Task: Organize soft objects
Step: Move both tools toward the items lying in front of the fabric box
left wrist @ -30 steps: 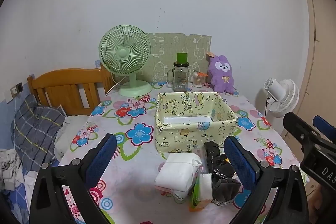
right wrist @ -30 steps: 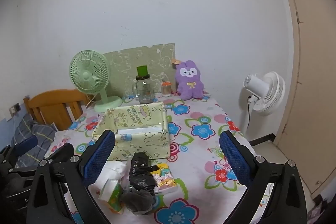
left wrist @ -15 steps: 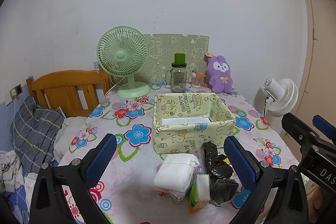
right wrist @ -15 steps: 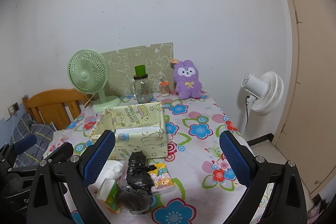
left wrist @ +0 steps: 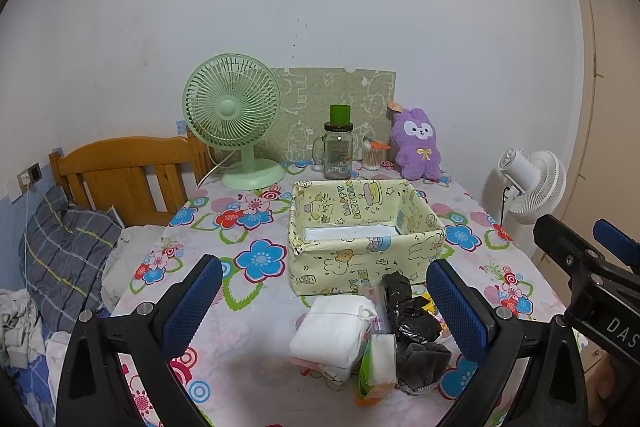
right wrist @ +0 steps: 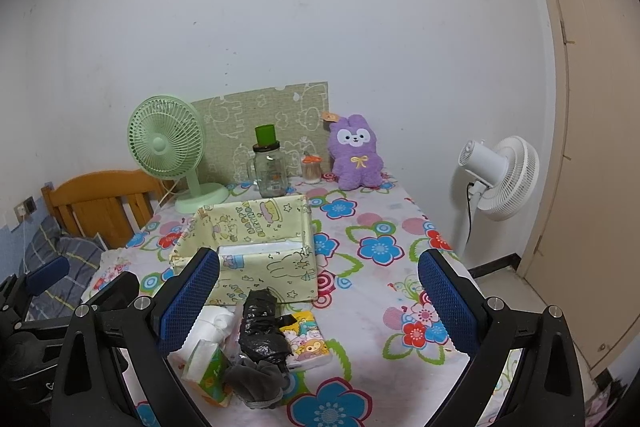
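Drawn back slightly from the pile since a second ago. Both tools, left tool [left wrist: 320, 303] and right tool [right wrist: 320, 295], gaping wide, gripping nothing. Nearly all left to do: white cloth bundle [left wrist: 332, 333], tissue pack [left wrist: 378, 363], black bag [left wrist: 404, 311], grey sock [left wrist: 422, 363] heaped on tabletop [left wrist: 240, 347] at 6 o'clock of fabric basket [left wrist: 360, 255], holding only one flat white item.

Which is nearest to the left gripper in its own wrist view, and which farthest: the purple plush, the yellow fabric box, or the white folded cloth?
1. white folded cloth: on the table just ahead of the left gripper.
2. yellow fabric box: mid-table, behind the pile.
3. purple plush: far edge, against the wall, right of the jar.
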